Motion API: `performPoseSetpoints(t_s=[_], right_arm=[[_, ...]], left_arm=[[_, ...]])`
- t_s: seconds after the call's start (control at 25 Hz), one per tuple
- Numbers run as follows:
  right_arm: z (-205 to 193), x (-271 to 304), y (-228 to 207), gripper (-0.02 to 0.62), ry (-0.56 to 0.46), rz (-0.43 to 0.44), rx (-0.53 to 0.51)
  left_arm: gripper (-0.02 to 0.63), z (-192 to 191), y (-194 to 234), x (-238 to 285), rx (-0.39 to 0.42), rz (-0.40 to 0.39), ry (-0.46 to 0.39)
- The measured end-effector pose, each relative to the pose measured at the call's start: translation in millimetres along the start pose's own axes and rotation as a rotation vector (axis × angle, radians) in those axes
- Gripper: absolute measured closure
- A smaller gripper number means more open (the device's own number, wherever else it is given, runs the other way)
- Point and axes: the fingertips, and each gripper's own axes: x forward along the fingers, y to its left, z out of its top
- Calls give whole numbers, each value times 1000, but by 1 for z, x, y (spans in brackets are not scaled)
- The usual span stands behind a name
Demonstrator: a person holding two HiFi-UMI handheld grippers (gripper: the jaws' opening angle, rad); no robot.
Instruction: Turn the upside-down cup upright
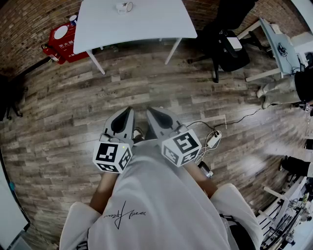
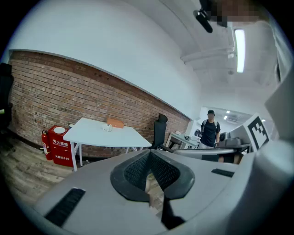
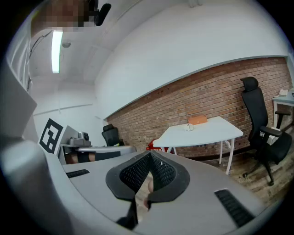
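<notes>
Two closed hand-held grippers (image 1: 130, 109) (image 1: 149, 110), cup (image 1: 124, 7) on table (image 1: 146, 24)

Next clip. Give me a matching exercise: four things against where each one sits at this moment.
Things:
1. cup
2. red box
3. black chair
4. left gripper

Places (head view):
A. on the floor, right of the white table
B. held low over the floor, shut, far from the table
C. on the table top
D. on the floor, left of the table

Pairs: 1-C, 2-D, 3-A, 4-B
</notes>
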Motion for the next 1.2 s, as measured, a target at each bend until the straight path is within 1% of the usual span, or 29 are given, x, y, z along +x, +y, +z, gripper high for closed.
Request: performPoseSetpoints(t_s=[0.12,0.24,0.4,0.56,0.76,0.96,1.08,1.2], right_arm=[[1,5,5,575,2,9,-7],[0,9,12,575,0,22,4],[0,10,14,575,7,29,-8],[3,11,15,575,-3,77,48],[6,21,10,575,-7,71,58],[11,41,-5,575,7,66,65],[16,51,-11,575,12,91,67],[21,65,-17,575,24,112,61]], left_arm=[[595,4,5,-2,-7,-7,-9],[595,8,9,-8,5,-4,-9],[595,11,12,-10,-3,1,-34],[595,13,13,-8,-16,7,-42],[595,18,20,-3,-21,21,-37],[595,28,41,6,-24,53,-39],[595,31,50,15,-38,67,-28],[595,36,57,29,-46,62,-20]])
